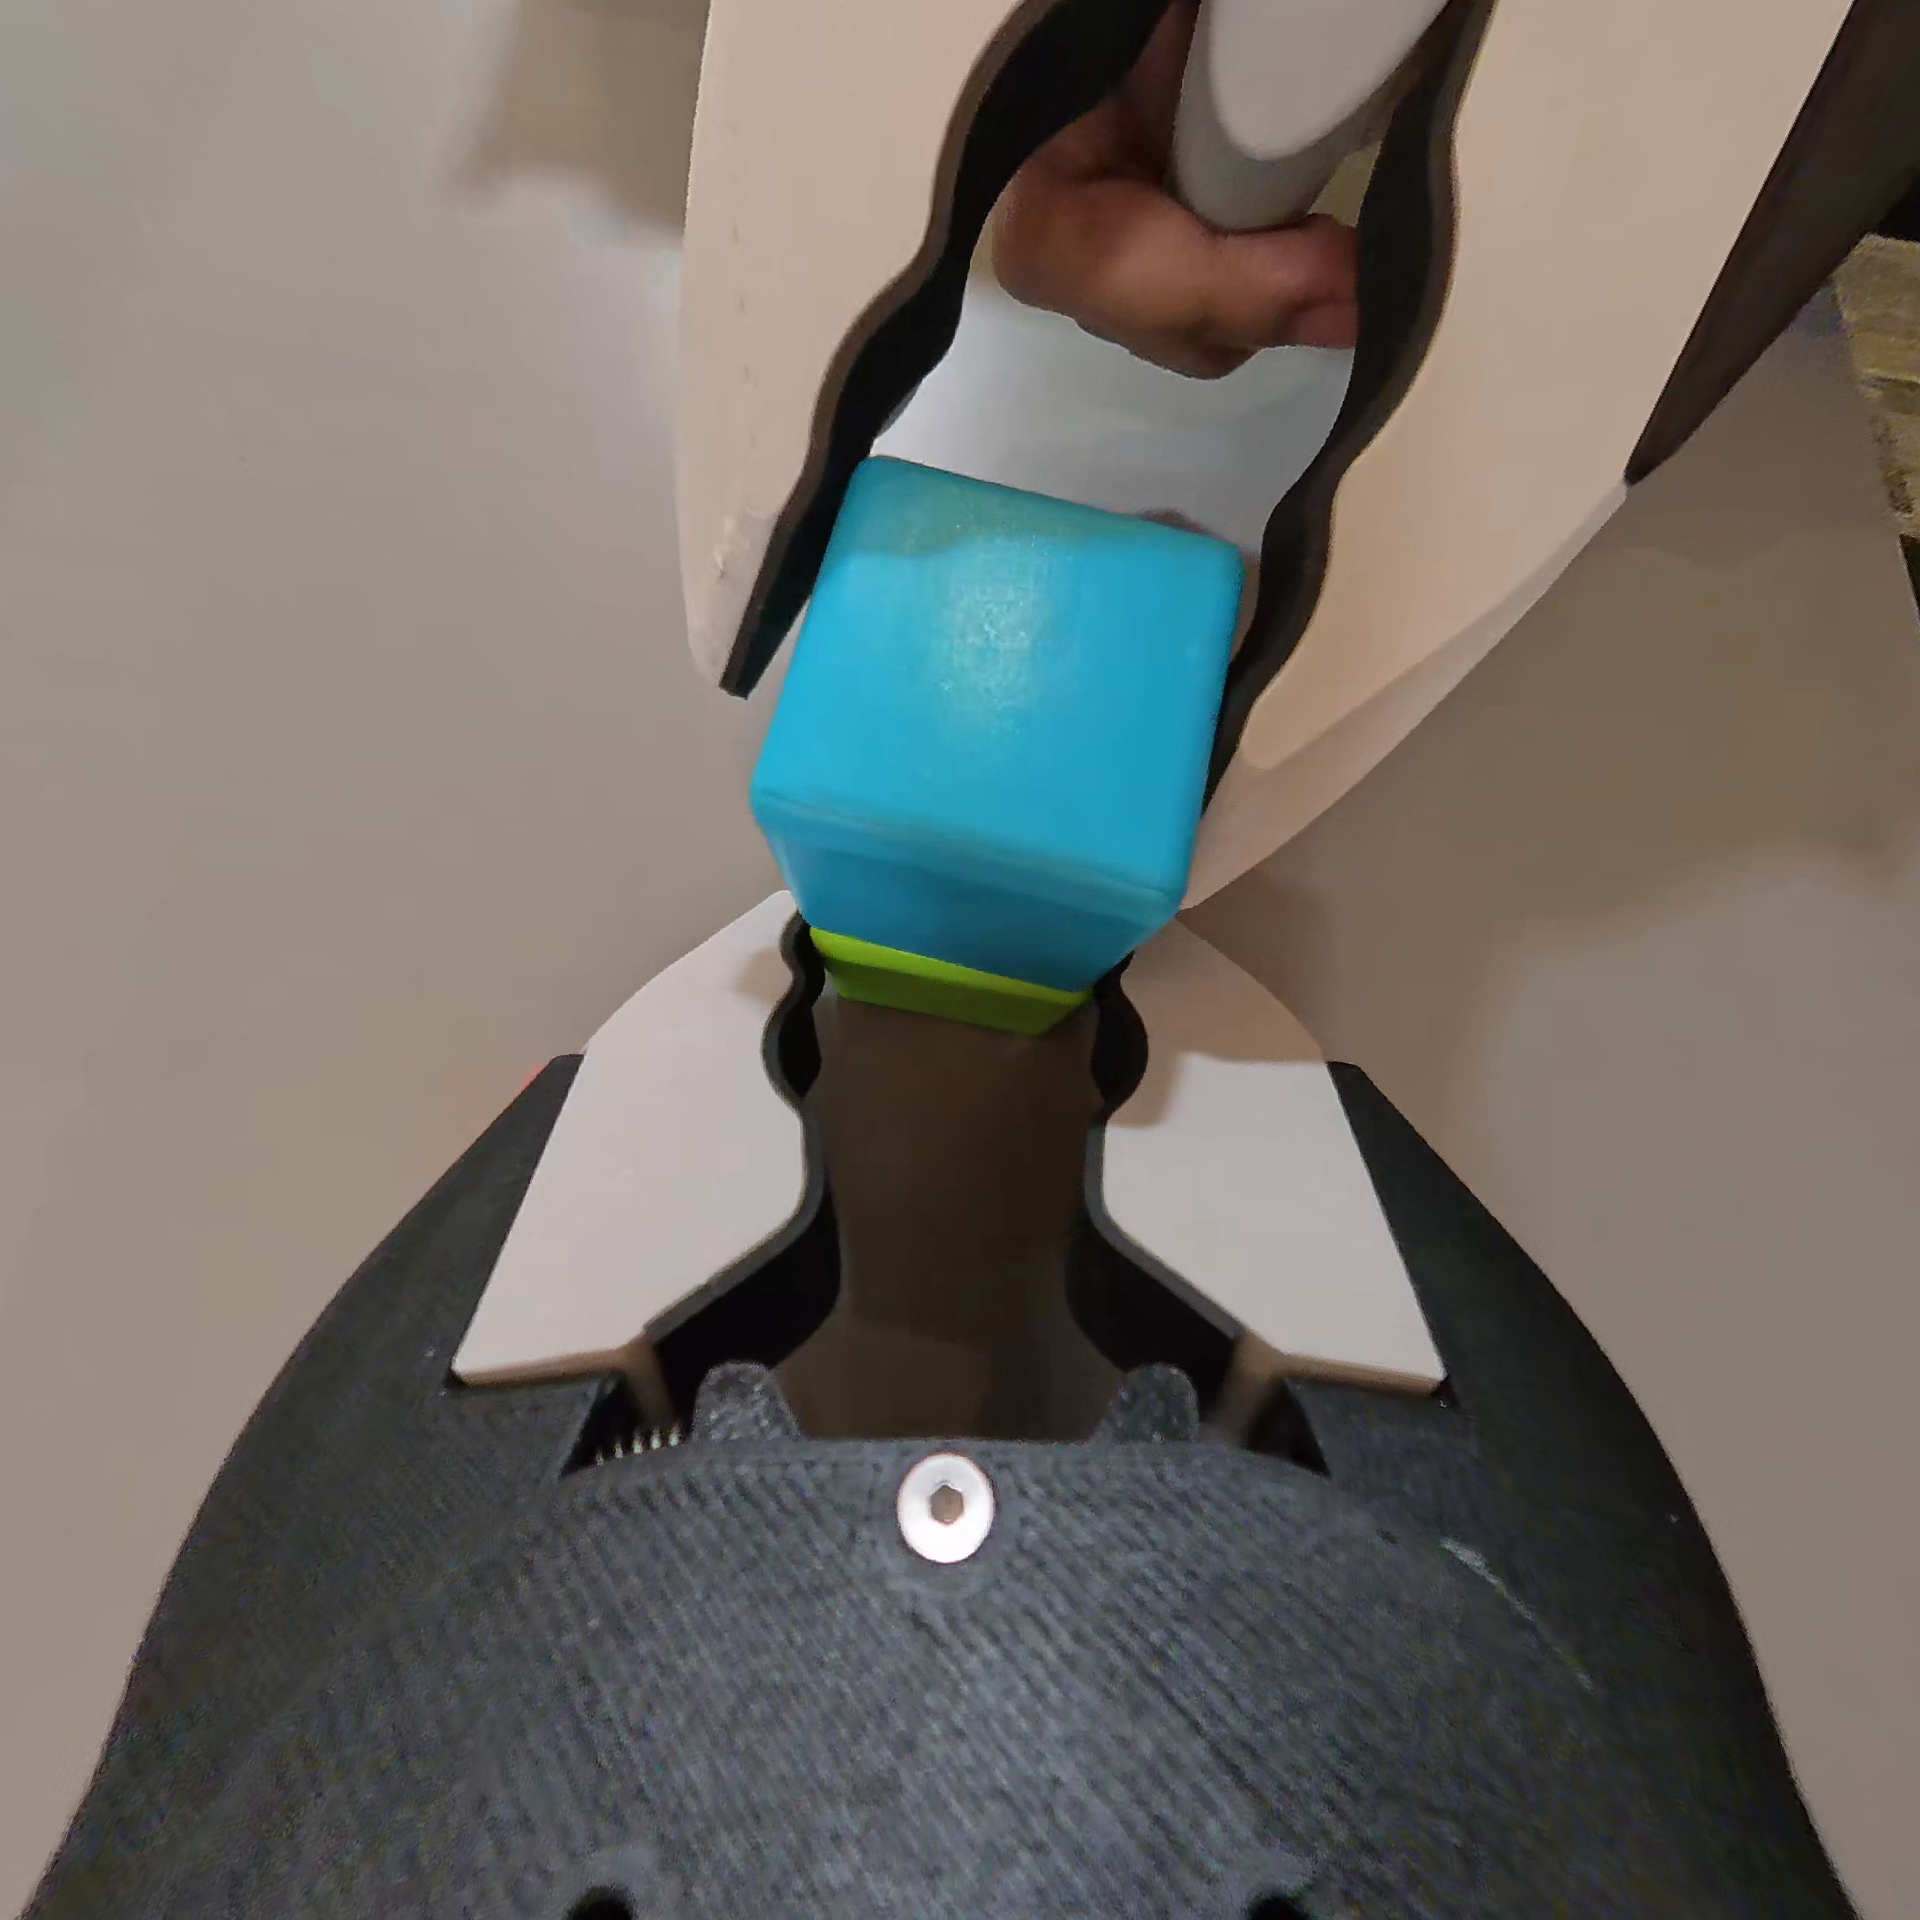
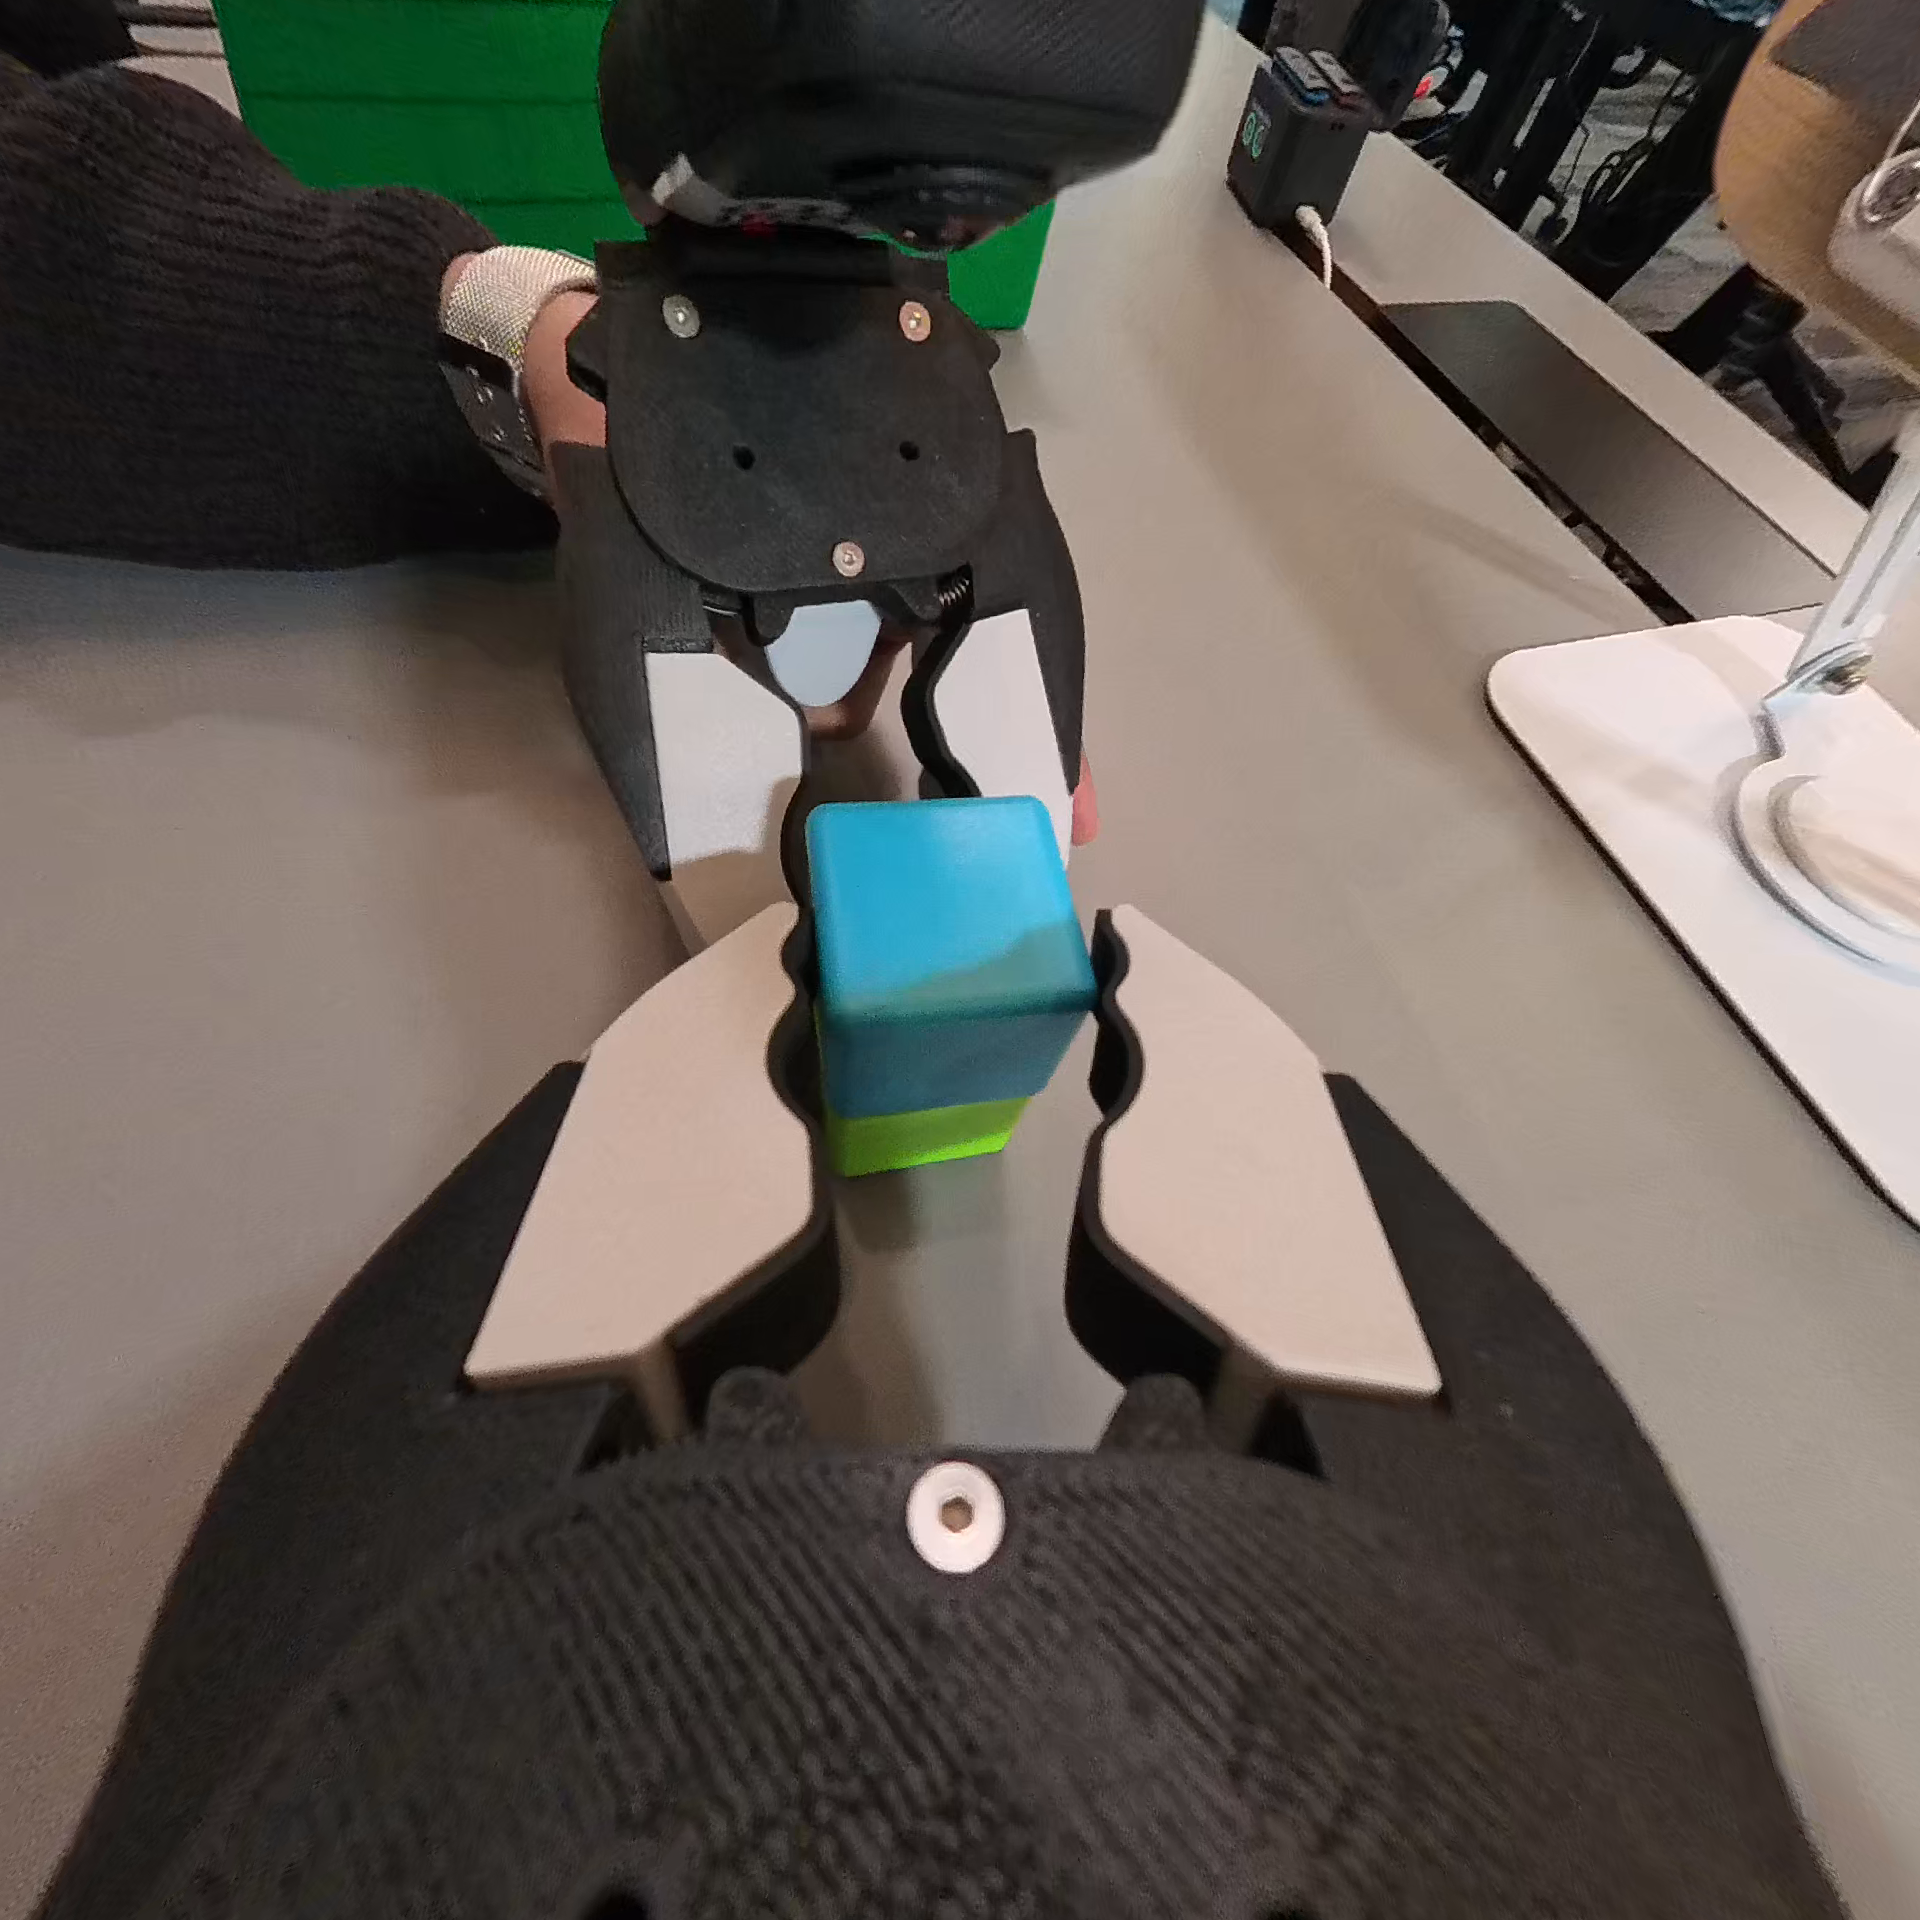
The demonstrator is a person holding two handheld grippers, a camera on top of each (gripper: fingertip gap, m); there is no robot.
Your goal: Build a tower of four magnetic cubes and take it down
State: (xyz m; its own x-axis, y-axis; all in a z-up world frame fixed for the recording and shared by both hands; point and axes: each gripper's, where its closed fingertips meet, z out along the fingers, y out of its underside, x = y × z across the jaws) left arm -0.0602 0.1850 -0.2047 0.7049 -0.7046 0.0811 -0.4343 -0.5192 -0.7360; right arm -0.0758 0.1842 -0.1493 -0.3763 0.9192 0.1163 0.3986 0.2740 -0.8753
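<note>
A blue cube (image 2: 940,935) sits on a green cube (image 2: 925,1138) on the grey table (image 2: 260,935). My right gripper (image 2: 951,977) is shut on the blue cube, one finger on each side. In the left wrist view, which looks down on the stack, the blue cube (image 1: 987,707) covers most of the green cube (image 1: 951,987). There my left gripper (image 1: 951,997) is shut on the green cube at its fingertips, and the right gripper (image 1: 997,717) reaches in from the top. In the right wrist view the left gripper (image 2: 883,800) comes down from the far side.
A person's dark sleeve (image 2: 208,364) lies at the back left, in front of a green box (image 2: 416,104). A white base plate with a stand (image 2: 1662,779) is at the right. A black device with a white cable (image 2: 1288,135) stands at the far right.
</note>
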